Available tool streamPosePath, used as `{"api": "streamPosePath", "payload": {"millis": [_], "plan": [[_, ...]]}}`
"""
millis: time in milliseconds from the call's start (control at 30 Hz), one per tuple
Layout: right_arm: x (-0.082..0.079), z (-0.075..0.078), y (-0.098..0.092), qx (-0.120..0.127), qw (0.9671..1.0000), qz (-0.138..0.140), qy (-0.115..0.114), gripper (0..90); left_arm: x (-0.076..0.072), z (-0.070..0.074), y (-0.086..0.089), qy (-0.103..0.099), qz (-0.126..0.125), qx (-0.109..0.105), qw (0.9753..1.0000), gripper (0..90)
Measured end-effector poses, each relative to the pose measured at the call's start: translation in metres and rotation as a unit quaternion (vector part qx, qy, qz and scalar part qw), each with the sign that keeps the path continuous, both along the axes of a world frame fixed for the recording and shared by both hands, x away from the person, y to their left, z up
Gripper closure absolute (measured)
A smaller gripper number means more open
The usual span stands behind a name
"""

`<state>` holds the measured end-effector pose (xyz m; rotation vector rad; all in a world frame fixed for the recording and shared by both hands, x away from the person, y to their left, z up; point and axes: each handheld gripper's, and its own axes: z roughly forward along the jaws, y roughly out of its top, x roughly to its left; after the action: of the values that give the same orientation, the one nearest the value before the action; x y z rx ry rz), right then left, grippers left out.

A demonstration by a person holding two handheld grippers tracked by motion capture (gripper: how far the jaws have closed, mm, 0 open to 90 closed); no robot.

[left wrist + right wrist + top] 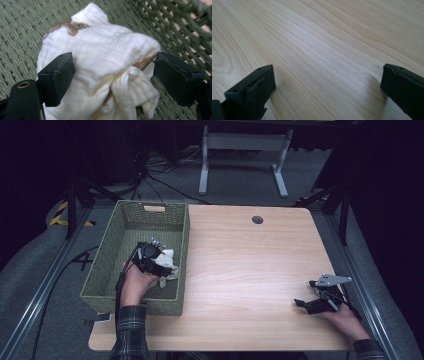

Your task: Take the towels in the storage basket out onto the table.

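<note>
Left tongs (161, 261) are down inside the green woven basket (131, 213), which sits along the counter's left edge. Between their jaws lies a white cloth (100, 62), crumpled, with brown stains near its top fold and along a crease. It rests on the basket floor toward the right wall, closer to the near end than the far end.

In the left gripper view the jaws stand spread, one on each side of the bundle. The left jaw looks to be touching the fabric; the right jaw sits just beside a fold, and I cannot tell whether it makes contact. No pinch yet, by my reading.

Right tongs (301, 303) rest near the counter's (240, 270) near right corner, jaws spread over bare wood, holding nothing.

Handling notes on the cloth: thin, gauzy weave, soft and very light. It will collapse and drape rather than hold shape, so a grip on a loose corner would likely let the rest trail and snag on the wicker. Not fragile, not slippery; the weave should give the pads plenty of bite.

Best hold, I judge, is the thick bunched middle where several folds stack, closing across the mound as the jaws now straddle it. Watch the right jaw: the basket wall is close behind it.
</note>
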<state>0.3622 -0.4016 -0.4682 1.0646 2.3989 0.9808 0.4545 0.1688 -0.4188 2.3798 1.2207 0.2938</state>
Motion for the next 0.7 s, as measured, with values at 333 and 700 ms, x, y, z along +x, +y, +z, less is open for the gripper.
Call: {"api": "streamPosePath", "payload": {"millis": [333, 700], "plan": [[0.002, 0.000, 0.001, 0.000, 1.0000, 0.001, -0.001, 0.0, 0.002, -0.004, 0.001, 0.037, 0.012, 0.003, 0.9992, 43.5], [0.003, 0.000, 0.001, 0.000, 1.0000, 0.001, 0.000, 0.0, -0.004, 0.005, 0.009, 0.036, 0.039, -0.027, 0.9982, 76.2]]}}
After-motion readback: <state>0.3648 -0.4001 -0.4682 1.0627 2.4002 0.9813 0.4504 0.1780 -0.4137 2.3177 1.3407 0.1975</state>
